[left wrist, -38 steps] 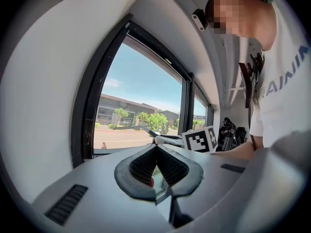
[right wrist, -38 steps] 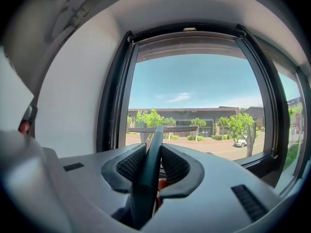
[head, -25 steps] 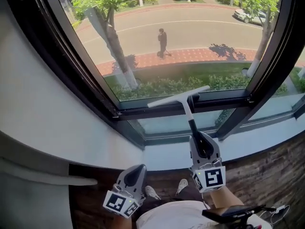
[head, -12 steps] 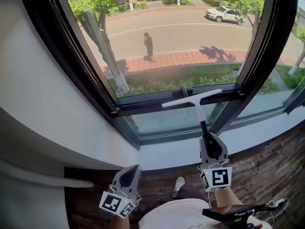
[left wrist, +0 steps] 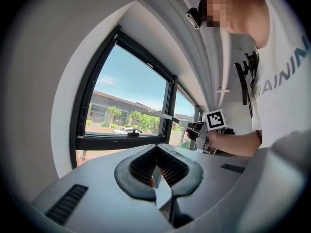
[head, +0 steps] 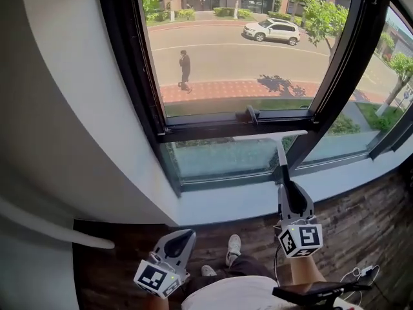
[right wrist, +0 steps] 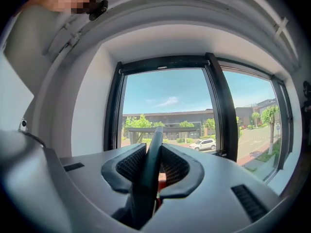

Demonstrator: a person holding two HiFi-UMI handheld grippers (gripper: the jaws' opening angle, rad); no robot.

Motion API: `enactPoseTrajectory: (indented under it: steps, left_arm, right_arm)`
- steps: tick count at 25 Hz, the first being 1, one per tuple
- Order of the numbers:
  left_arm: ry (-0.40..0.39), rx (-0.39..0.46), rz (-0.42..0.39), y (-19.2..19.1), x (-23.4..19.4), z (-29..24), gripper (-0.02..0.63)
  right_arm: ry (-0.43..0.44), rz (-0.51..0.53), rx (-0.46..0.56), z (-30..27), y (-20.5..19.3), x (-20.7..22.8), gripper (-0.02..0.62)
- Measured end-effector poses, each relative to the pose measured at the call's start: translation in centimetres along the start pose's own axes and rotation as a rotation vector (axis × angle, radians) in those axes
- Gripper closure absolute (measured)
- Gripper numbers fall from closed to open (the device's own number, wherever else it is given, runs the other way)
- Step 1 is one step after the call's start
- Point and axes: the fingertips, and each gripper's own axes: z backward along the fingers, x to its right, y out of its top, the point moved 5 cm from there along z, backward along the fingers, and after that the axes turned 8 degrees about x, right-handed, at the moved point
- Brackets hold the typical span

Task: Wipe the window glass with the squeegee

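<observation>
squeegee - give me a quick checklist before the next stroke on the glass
1. Right gripper holds the squeegee: ok, jaws shut on the handle.
2. Blade flat on the window glass: cannot tell; it lies along the black frame bar at the lower pane's top.
3. Window latch clear of an upward stroke: not ok, it sits just above the blade.
4. Left gripper out of the way: ok, shut, empty, low by the legs.
</observation>
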Motion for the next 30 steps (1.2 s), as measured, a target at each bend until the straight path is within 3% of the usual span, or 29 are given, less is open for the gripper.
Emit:
enactPoseTrajectory:
  steps: [6, 15, 20, 26, 30]
  left_arm:
    - [0.006, 0.018, 0.025, -0.5, 0.9, 3.4, 0.589]
    - [0.086, 0.084, 0.021, 2.7, 2.3, 4.3, 0.589]
    - [0.095, 0.1, 0.05, 2.8, 5.4, 0.7, 0.588]
    - [0.04, 0.086, 0.031, 3.2, 10.1, -4.5, 0.589]
    - [0.039, 0.081, 0.032, 3.4, 12.0, -6.7, 0.588]
  right_arm:
    - [-0.009, 0.037, 0.005, 4.2, 2.5, -1.6, 0.492]
    - [0.089, 0.103, 0.047, 5.2, 6.2, -1.4, 0.492]
    - [0.112, 0.119, 0.059, 7.0, 6.6, 2.8, 0.492]
    - [0.099, 0.1, 0.048, 9.0, 6.7, 9.2, 0.492]
    - [0.099, 0.053, 0.06, 9.7, 6.4, 12.2, 0.492]
